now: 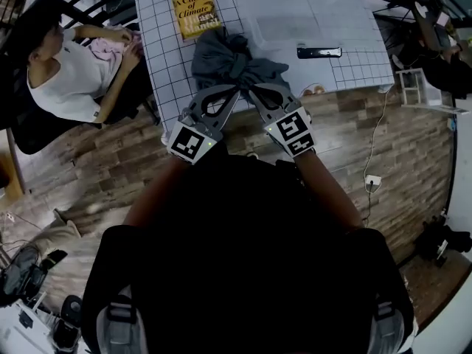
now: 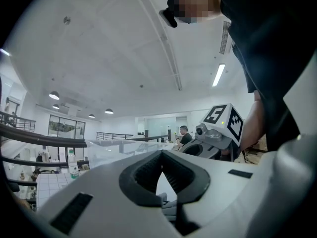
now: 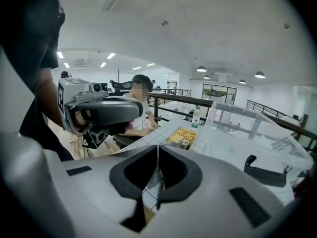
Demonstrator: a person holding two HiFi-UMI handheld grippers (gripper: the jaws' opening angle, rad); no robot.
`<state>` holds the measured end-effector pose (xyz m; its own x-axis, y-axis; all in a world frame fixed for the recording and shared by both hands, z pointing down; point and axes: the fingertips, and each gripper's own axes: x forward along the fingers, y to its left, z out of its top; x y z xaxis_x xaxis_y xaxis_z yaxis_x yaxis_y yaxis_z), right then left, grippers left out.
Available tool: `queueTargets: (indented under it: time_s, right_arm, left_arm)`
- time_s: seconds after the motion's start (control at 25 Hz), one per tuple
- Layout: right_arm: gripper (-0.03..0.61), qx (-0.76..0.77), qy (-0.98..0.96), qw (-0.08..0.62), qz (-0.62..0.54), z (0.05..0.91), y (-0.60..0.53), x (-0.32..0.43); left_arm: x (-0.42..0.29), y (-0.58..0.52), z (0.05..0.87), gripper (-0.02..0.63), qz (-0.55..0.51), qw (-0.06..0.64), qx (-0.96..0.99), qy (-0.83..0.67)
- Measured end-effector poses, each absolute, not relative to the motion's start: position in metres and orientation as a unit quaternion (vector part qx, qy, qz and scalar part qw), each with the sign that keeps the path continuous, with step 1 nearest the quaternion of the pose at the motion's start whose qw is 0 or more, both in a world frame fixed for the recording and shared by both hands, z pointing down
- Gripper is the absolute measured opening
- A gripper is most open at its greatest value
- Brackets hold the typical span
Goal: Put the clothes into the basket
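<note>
Nearest, at the near edge of the gridded white table [image 1: 354, 68], the left gripper [image 1: 236, 90] and the right gripper [image 1: 249, 92] are held side by side, their tips angled in towards each other and almost meeting. The left gripper view shows its jaws closed at the tips with nothing between them. The right gripper view shows its jaws pressed together too, and empty.

Just beyond both tips lies the heap of dark grey clothes [image 1: 236, 61], bunched up on the table. From the head view the tips reach the heap's near edge, but whether they touch the cloth cannot be told.

Right of the clothes and a little farther lies a black handle-like object [image 1: 319, 52]. Farther left is a yellow book [image 1: 196, 13]. The clear basket [image 1: 310, 24] stands on the far part of the table, beyond the clothes and to their right. A seated person [image 1: 66, 76] is off the table's left side.
</note>
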<state>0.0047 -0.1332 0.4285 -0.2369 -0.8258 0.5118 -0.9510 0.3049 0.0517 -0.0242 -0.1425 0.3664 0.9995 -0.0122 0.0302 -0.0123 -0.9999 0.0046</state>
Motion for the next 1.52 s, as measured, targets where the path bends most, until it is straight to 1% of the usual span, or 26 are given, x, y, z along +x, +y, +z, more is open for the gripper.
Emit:
queueTargets:
  time_s: [0.44, 0.6, 0.72, 0.8, 0.88, 0.96, 1.04, 1.32, 1.52]
  right_arm:
    - [0.02, 0.559, -0.744, 0.322, 0.175, 0.49, -0.179, 0.012]
    - [0.061, 0.556, -0.73, 0.349, 0.19, 0.514, -0.195, 0.022]
    - [0.077, 0.554, -0.723, 0.358, 0.205, 0.534, -0.205, 0.027]
    - [0.119, 0.548, -0.718, 0.37, 0.218, 0.55, -0.21, 0.03]
    - [0.18, 0.534, -0.714, 0.388, 0.234, 0.567, -0.213, 0.031]
    - [0.255, 0.517, -0.71, 0.41, 0.247, 0.585, -0.217, 0.031]
    - [0.306, 0.505, -0.706, 0.428, 0.253, 0.598, -0.222, 0.03]
    - [0.408, 0.468, -0.686, 0.502, 0.241, 0.642, -0.23, 0.034]
    - [0.442, 0.469, -0.667, 0.525, 0.244, 0.663, -0.234, 0.038]
  left_arm:
    - [-0.006, -0.194, 0.424, 0.003, 0.043, 0.022, 0.999, 0.013]
    - [0.001, -0.209, 0.441, 0.003, 0.052, 0.034, 0.998, 0.02]
    - [0.006, -0.219, 0.45, 0.003, 0.059, 0.035, 0.997, 0.028]
    - [0.009, -0.226, 0.456, 0.003, 0.063, 0.037, 0.997, 0.032]
    - [0.013, -0.231, 0.464, 0.003, 0.07, 0.039, 0.996, 0.037]
    - [0.016, -0.235, 0.471, 0.003, 0.073, 0.036, 0.996, 0.044]
    - [0.021, -0.239, 0.477, 0.003, 0.072, 0.035, 0.996, 0.049]
    - [0.032, -0.249, 0.496, 0.003, 0.086, 0.034, 0.994, 0.061]
    - [0.035, -0.257, 0.504, 0.003, 0.094, 0.039, 0.993, 0.062]
